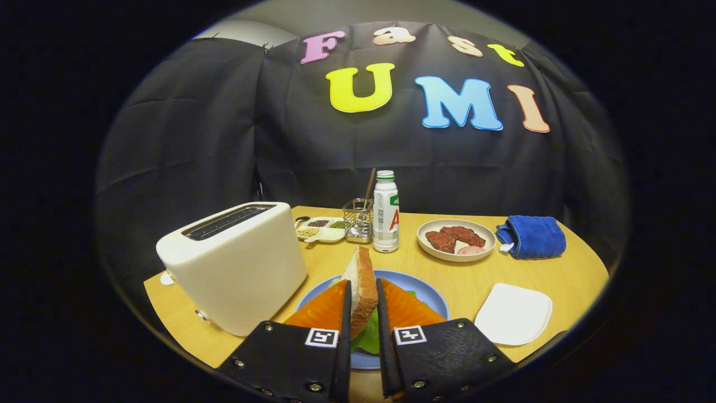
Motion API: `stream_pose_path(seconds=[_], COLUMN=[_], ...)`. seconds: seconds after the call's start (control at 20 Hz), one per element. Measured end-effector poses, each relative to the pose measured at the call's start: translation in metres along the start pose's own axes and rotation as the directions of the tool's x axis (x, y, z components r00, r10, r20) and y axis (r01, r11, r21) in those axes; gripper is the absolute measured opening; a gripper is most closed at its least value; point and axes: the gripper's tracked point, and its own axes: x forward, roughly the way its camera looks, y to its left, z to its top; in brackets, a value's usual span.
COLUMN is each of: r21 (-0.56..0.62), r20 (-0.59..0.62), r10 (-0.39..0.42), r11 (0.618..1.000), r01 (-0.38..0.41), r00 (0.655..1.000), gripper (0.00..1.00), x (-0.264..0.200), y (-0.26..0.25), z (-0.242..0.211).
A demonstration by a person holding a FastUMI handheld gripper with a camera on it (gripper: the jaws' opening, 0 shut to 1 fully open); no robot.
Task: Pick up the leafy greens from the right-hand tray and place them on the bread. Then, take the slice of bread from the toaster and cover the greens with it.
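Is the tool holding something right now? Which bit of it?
Yes. The tool is shut on the slice of bread, pinching its lower part edge-up between both fingers, above the greens on the blue plate.

Bread slice (pixel 362 285) upright on edge above leafy greens (pixel 366 338) on the blue plate (pixel 425 291), beside white toaster (pixel 235 263)

1. A wooden table (pixel 458 282) carries everything.
2. On it, left to right: a toaster (pixel 235 263), a divided dish of grains (pixel 320 229), a wire holder (pixel 358 219), a bottle (pixel 386 211), a plate of meat (pixel 456 239), a blue cloth (pixel 531 236).
3. Nearer: a blue plate (pixel 417 286) and an empty white tray (pixel 513 313).
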Motion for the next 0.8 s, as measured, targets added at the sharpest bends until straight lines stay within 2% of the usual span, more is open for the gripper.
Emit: stream_pose_path(seconds=[0.1,0.15,0.3,0.55,0.8], r21=[-0.01,-0.025,-0.035,-0.065,-0.055], r20=[-0.011,-0.018,-0.018,-0.005,0.039], r10=[-0.012,-0.015,-0.008,-0.039,-0.062], r11=[1.0,1.0,0.999,0.997,0.996], r01=[0.012,0.015,0.007,0.038,0.064], r00=[1.0,1.0,1.0,0.999,0.997], gripper=[0.25,0.3,0.3,0.38,0.39], x=[0.003,0.004,0.005,0.006,-0.003], y=[-0.007,-0.011,-0.014,-0.027,-0.045], z=[-0.002,-0.002,-0.002,0.002,0.014])
